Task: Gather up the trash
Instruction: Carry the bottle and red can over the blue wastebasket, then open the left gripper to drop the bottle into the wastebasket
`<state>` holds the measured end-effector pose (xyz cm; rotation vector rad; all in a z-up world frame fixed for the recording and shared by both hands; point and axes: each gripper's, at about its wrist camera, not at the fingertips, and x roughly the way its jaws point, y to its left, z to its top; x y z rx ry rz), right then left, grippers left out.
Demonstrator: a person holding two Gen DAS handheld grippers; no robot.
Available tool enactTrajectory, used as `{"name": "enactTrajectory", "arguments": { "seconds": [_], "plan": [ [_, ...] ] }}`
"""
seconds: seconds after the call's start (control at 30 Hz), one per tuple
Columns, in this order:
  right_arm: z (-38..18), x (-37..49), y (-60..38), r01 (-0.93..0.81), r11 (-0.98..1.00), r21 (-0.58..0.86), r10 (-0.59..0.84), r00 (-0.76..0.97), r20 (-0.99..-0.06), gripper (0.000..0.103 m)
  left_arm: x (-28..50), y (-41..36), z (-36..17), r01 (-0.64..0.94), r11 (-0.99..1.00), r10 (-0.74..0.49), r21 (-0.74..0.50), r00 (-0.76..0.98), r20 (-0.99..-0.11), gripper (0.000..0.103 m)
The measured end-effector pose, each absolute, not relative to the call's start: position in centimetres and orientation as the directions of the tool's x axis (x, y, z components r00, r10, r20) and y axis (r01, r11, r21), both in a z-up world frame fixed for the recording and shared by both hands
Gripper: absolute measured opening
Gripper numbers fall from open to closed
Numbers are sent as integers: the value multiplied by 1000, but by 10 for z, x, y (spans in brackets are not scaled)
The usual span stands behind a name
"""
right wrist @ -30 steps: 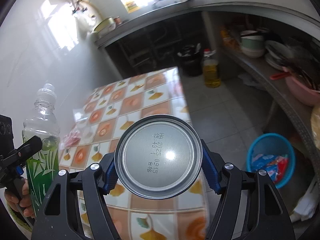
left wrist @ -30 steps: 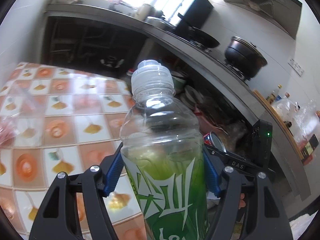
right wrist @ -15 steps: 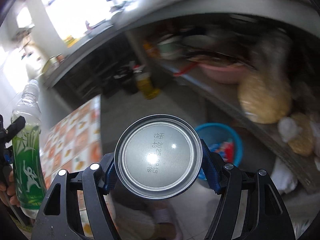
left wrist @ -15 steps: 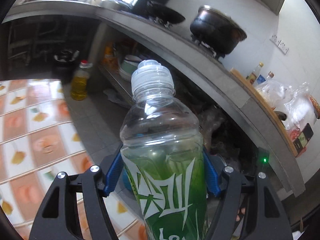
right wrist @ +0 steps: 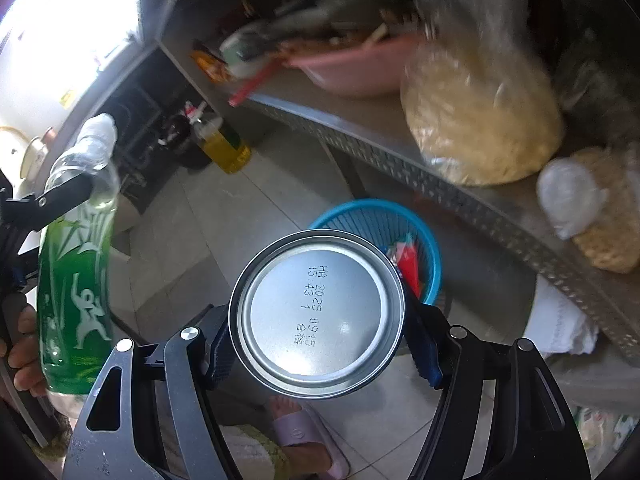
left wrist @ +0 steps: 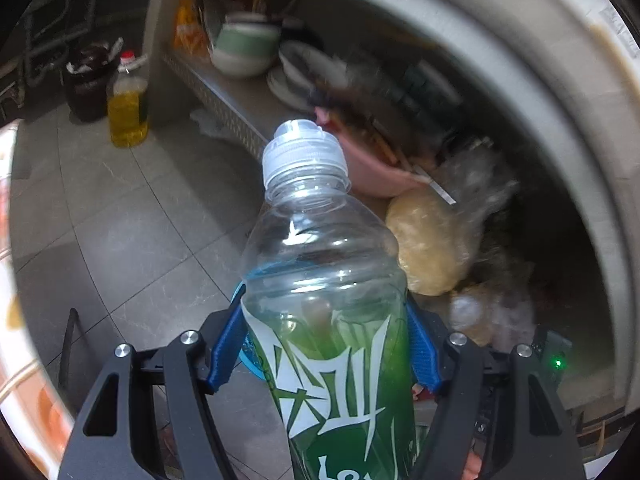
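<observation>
My left gripper (left wrist: 324, 348) is shut on a clear plastic bottle (left wrist: 320, 272) with a green label and a white cap, held upright between the blue pads. That same bottle (right wrist: 76, 272) shows at the left of the right wrist view, with a hand below it. My right gripper (right wrist: 320, 344) is shut on a metal can (right wrist: 316, 312), whose silver bottom with a printed date faces the camera. Just beyond the can, a blue plastic waste basket (right wrist: 360, 220) stands on the floor with red wrappers inside; in the left wrist view only slivers of blue show behind the bottle.
A low metal shelf (right wrist: 400, 160) under the counter holds a pink basin (right wrist: 360, 68), bowls (left wrist: 244, 48) and bagged food (right wrist: 480, 120). A yellow oil bottle (left wrist: 128, 108) and a dark bin (left wrist: 88, 84) stand on the grey tiled floor. A slippered foot (right wrist: 304, 436) is near the basket.
Both grippers swung away from the patterned table and tipped down toward the floor and shelf. The blue basket has come close behind the can. Bottle and can stay gripped.
</observation>
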<state>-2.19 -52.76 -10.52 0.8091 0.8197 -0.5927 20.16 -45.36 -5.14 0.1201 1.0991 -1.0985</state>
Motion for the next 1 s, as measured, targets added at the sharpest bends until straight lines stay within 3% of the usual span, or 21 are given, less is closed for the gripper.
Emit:
{"name": "enactTrajectory", "arguments": {
  "seconds": [0.1, 0.2, 0.43, 1.0],
  "plan": [
    [-123, -6, -546, 739, 545, 395, -142, 546, -826, 66, 210, -482, -71, 760, 512, -638, -400, 25, -770, 70],
    [-145, 9, -565, 748, 528, 403, -130, 540, -832, 68, 216, -496, -82, 747, 533, -628, -398, 34, -778, 84],
    [-202, 20, -582, 783, 478, 398, -81, 491, -868, 70, 211, -477, -69, 748, 515, -655, -418, 28, -755, 85],
    [-195, -26, -570, 790, 489, 371, -126, 485, -866, 70, 175, -322, 23, 792, 472, -753, -388, 133, -644, 87]
  ]
}}
